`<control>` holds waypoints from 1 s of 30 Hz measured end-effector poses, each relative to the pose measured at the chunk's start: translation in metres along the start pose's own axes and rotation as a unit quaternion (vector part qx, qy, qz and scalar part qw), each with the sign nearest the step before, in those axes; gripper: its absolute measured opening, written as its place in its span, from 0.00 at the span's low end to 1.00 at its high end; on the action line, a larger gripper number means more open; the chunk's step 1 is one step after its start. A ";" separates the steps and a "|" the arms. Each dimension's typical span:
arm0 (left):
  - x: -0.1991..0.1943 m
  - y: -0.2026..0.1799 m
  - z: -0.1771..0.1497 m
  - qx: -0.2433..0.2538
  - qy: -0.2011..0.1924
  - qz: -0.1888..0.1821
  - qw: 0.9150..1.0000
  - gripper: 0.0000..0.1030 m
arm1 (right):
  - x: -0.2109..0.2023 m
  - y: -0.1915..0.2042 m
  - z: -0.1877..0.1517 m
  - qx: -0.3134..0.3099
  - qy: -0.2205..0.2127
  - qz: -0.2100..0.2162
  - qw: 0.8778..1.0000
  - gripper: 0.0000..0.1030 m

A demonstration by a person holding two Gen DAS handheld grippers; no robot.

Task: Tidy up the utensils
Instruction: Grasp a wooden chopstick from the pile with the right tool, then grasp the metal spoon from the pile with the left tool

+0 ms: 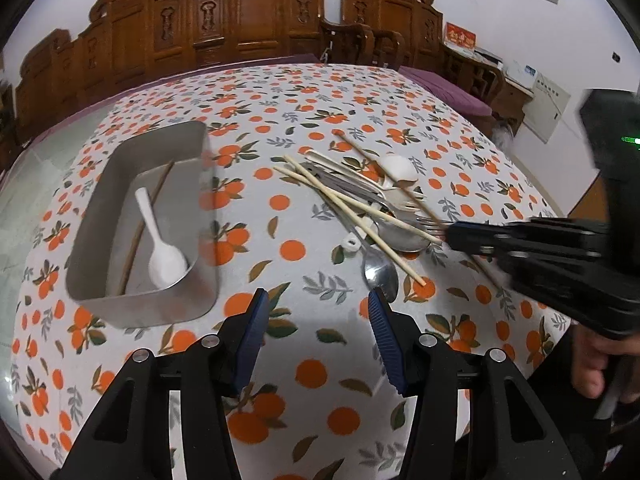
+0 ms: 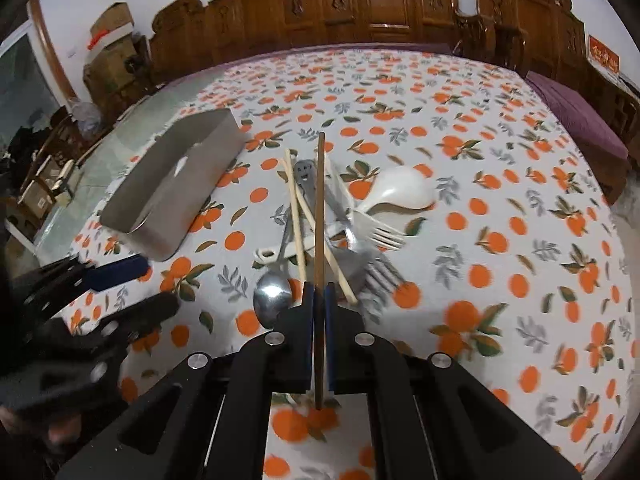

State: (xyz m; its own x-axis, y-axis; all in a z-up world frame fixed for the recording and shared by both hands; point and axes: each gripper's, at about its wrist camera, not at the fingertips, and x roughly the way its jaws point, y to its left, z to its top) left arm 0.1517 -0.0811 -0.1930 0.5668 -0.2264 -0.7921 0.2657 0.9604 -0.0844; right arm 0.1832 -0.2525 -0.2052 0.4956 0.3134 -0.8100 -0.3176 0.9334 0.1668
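Note:
A grey metal tray [image 1: 100, 208] on the left holds a white spoon [image 1: 160, 248] and a brown chopstick [image 1: 140, 232]; it also shows in the right wrist view [image 2: 160, 216]. A pile of utensils [image 1: 360, 200] lies at the table's middle: pale chopsticks [image 2: 298, 224], a metal spoon [image 2: 272, 296], forks [image 2: 380, 232] and a white spoon [image 2: 400, 192]. My right gripper [image 2: 319, 296] is shut on a brown chopstick [image 2: 320, 200] and holds it over the pile. My left gripper [image 1: 316, 320] is open and empty, between tray and pile.
The table carries an orange-print cloth [image 1: 280, 120]. Carved wooden chairs [image 1: 240, 20] stand along the far side. A purple cushion [image 2: 580, 120] lies at the right. Boxes [image 2: 112, 40] stand at the far left.

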 end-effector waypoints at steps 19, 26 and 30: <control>0.059 -0.027 0.018 -0.015 0.035 -0.036 0.999 0.47 | -0.023 -0.041 -0.011 0.018 -0.024 0.015 0.999 0.06; 0.068 -0.032 0.015 -0.022 0.044 -0.051 0.998 0.33 | -0.026 -0.039 -0.011 0.018 -0.027 0.018 0.999 0.06; 0.070 -0.031 0.015 -0.035 0.048 -0.062 0.996 0.21 | -0.027 -0.040 -0.010 0.020 -0.028 0.020 0.999 0.06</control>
State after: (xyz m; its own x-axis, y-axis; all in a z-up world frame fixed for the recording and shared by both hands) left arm 0.1944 -0.1292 -0.2371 0.4548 -0.3311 -0.8268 0.2730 0.9355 -0.2245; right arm 0.1745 -0.3002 -0.1961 0.5285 0.3594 -0.7691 -0.3056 0.9258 0.2226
